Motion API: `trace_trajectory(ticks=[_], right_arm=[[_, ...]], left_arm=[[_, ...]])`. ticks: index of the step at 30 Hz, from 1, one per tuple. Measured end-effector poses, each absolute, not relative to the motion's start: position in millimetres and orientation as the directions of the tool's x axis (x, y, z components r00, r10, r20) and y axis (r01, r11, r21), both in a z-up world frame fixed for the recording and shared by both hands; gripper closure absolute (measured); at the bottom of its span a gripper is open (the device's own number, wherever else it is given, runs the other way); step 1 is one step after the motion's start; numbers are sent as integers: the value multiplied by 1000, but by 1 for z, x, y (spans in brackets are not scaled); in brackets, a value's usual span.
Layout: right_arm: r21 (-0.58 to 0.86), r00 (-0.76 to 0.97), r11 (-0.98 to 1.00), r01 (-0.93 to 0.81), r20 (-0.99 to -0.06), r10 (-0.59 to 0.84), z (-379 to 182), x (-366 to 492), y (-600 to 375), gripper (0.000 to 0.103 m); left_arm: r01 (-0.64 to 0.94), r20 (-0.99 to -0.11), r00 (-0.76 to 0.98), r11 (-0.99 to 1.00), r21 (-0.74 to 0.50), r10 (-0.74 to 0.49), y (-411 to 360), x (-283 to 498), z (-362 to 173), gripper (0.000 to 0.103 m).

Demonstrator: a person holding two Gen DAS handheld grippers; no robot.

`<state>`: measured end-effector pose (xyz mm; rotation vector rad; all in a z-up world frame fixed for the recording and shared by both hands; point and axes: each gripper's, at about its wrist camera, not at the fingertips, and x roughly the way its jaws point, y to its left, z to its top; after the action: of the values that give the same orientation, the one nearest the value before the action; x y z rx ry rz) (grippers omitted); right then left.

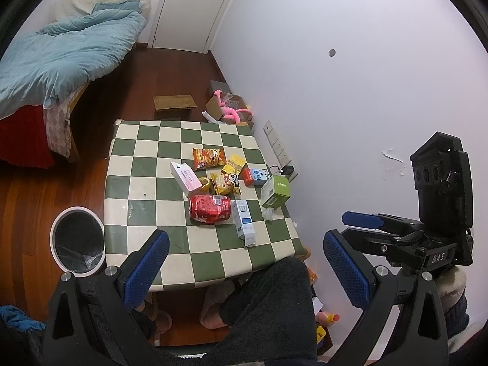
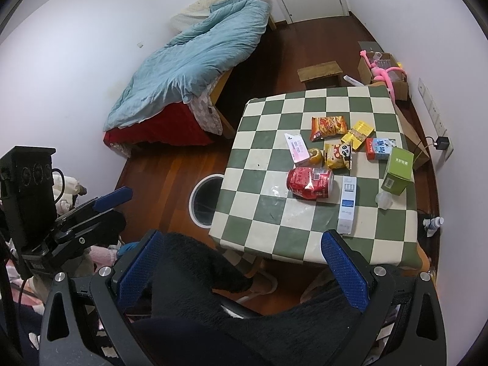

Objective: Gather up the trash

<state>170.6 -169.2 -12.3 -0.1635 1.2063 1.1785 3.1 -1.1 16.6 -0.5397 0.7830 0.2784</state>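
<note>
worktop point(image 1: 143, 189): you see green and cream checks
crushed can point(image 1: 209, 209): red with white print
chip bag point(image 1: 208, 158): orange and red
flat carton point(image 1: 186, 178): pink and white
tall box point(image 1: 276, 191): green
long box point(image 1: 244, 222): white with a blue band
bin point(image 1: 77, 241): white rim, black inside
left tool point(image 1: 245, 267): your pads are blue on a black frame
quilt point(image 1: 61, 58): light blue
floor point(image 1: 24, 201): reddish-brown wood
</note>
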Motion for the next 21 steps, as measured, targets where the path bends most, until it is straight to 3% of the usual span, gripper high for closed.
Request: trace_trajectory(ticks=[12,21], right_arm=[[458,-115,443,-771,-784,610,-16,169,-166,0],[460,-87,473,-752,-780,619,-22,172,-161,0]], left_arm=[[-446,-751,659,782,-434,-41,7,2,9,0],[-480,-771,637,771,-418,-22,10,6,1,0]])
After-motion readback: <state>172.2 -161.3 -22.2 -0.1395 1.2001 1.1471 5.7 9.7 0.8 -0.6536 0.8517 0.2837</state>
